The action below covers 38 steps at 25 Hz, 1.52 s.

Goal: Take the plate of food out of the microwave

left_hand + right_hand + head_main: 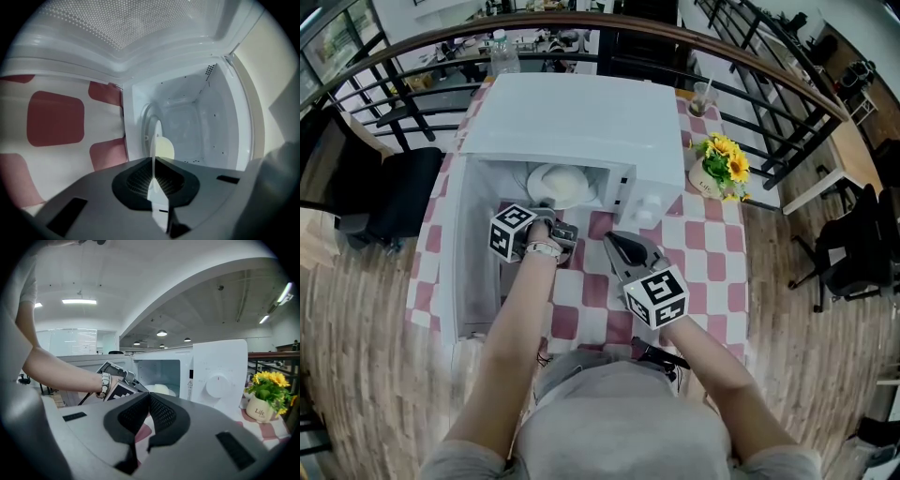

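A white plate (562,185) with pale food (165,147) lies inside the open white microwave (572,117). My left gripper (546,208) reaches into the cavity mouth and is shut on the plate's near rim. In the left gripper view the rim (154,154) shows as a thin white edge pinched between the dark pads. My right gripper (614,242) hovers over the checked tablecloth in front of the microwave's control panel, shut and holding nothing. From the right gripper view, the left gripper (119,380) is at the cavity opening, with the food (161,389) behind it.
The microwave door (473,248) stands open at the left. A pot of yellow flowers (719,169) sits right of the microwave, and a glass (702,96) stands behind it. A bottle (503,52) is at the far table edge. A black chair (394,192) stands left.
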Motion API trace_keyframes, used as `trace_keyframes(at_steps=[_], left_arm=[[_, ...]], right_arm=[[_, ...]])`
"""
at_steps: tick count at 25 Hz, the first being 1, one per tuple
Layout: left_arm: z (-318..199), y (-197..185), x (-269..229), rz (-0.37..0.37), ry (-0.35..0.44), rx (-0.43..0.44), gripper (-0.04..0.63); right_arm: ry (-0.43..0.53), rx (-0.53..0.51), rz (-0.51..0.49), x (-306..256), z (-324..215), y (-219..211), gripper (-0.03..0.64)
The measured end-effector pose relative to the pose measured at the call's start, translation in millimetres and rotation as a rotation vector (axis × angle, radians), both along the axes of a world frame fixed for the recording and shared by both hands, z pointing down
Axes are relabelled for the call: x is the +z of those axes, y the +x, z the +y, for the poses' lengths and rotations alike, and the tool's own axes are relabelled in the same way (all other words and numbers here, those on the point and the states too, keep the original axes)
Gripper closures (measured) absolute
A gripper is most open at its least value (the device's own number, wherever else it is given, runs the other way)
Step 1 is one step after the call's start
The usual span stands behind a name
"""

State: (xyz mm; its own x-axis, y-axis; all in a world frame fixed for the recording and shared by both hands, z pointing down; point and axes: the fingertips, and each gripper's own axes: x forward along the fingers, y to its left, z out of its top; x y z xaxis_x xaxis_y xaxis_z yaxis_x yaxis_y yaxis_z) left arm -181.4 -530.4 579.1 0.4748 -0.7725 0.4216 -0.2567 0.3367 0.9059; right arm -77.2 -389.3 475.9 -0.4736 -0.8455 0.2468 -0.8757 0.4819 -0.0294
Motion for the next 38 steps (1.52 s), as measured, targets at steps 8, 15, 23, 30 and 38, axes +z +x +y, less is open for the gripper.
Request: trace_keyframes(at_steps=[8,15,23,30,38], left_arm=[[21.2,-6.0,-10.4,0.024,0.056,-0.022,0.581],[40.8,-8.7,-26.8,0.045,0.091,-0.043,0.581],[62.5,-12.2,-44.0,0.063,0.116,-0.061,0.581],[83.6,-12.6,-60.1,0.067,0.140,-0.037,0.581],[101.4,-8.1,-80.3,0.083,0.165,-0.022,0.580]], right_arm=[[0.016,-0.017,0.006,-11.1,18.0,6.7,0.592],[0.023,-0.047,0.013,-23.7,31.4,7.3,0.594],[0.067,-0.066,-0.028,-45.1,43.0,6.1,0.594],[0.077,-0.060,-0.049,-55.2,44.2,3.6,0.594],[0.099,-0.060,-0.056,-68.9,49.9,5.2,0.594]])
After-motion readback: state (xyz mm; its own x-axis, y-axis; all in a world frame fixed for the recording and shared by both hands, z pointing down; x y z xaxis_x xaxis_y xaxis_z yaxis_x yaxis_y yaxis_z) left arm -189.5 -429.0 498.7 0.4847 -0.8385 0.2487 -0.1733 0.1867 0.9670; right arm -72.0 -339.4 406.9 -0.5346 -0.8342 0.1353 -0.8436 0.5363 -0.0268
